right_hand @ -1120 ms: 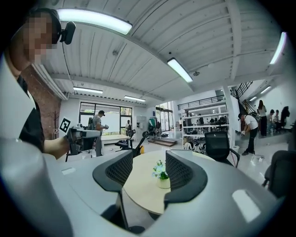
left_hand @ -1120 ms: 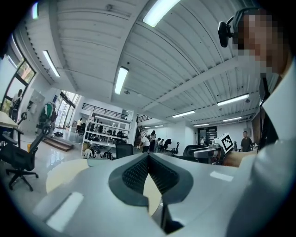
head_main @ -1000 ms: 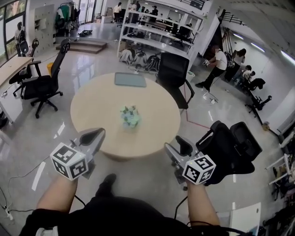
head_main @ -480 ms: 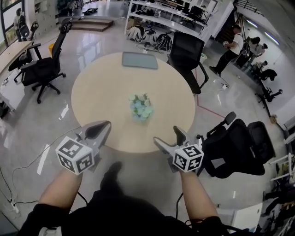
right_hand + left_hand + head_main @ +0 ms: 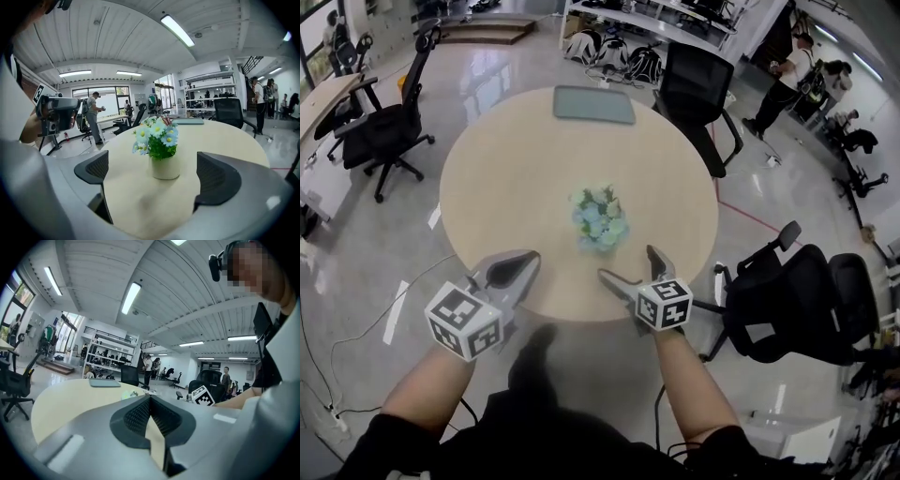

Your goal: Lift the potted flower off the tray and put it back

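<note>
A small white pot of pale blue and white flowers (image 5: pixel 600 217) stands on the round wooden table (image 5: pixel 487 187), near its middle. A flat grey tray (image 5: pixel 593 104) lies at the table's far edge, apart from the pot. My right gripper (image 5: pixel 625 272) hangs at the near edge and points at the potted flower (image 5: pixel 164 159). Its jaws have just been opening and stand wide, with nothing between them; the pot is a little ahead of the pads (image 5: pixel 215 177). My left gripper (image 5: pixel 514 272) is at the near left edge, shut and empty, its pads (image 5: pixel 157 416) pressed together.
Black office chairs stand around the table: one behind it (image 5: pixel 698 89), one at the left (image 5: pixel 380 127), one at the right (image 5: pixel 797 300). People stand at the far right (image 5: pixel 787 66). Shelving (image 5: pixel 656 14) lines the back.
Both grippers have come down and forward to the table's near edge. The right jaws have spread wider. The table and flower now sit closer in the head view.
</note>
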{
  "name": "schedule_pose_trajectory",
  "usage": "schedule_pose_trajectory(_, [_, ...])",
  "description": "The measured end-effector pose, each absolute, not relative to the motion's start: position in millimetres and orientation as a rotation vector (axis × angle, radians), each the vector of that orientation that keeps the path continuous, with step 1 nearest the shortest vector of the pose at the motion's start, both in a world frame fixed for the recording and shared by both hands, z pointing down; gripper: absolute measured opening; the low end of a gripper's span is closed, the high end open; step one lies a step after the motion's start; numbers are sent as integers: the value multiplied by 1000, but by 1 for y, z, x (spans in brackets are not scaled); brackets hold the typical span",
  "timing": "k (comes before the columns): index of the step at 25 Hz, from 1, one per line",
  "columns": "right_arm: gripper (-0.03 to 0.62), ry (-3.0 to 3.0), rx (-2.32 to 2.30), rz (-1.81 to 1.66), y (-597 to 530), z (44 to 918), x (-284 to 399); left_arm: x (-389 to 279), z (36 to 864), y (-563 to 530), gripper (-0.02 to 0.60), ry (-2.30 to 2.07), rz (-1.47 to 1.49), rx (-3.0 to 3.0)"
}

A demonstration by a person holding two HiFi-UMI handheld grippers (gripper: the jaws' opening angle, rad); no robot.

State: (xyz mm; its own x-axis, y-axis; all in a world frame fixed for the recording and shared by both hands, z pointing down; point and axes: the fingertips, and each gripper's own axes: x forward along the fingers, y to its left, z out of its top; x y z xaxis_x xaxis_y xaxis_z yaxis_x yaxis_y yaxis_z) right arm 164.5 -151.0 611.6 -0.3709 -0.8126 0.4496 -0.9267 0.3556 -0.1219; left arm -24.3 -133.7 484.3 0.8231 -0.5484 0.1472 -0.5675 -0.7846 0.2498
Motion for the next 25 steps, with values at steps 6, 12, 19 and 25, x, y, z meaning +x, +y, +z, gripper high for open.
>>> schedule_pose_trajectory(6, [601,-2282,1532,545,-194,659,162,-24,514,-158,-5,-856,144,2703])
schedule_pose_trajectory(12, [601,-2258,1548,546,-223,689,164,-23,535,-168,-5,-864,184,2676])
schedule_pose_trajectory(19, [601,-2255,1557,521,-251,703,156,-33,552,-183,-5,-883,204,2647])
schedule_pose_trajectory(25, [601,-2245,1552,514,-271,712,145,-39,565,-191,-5,-881,213,2625])
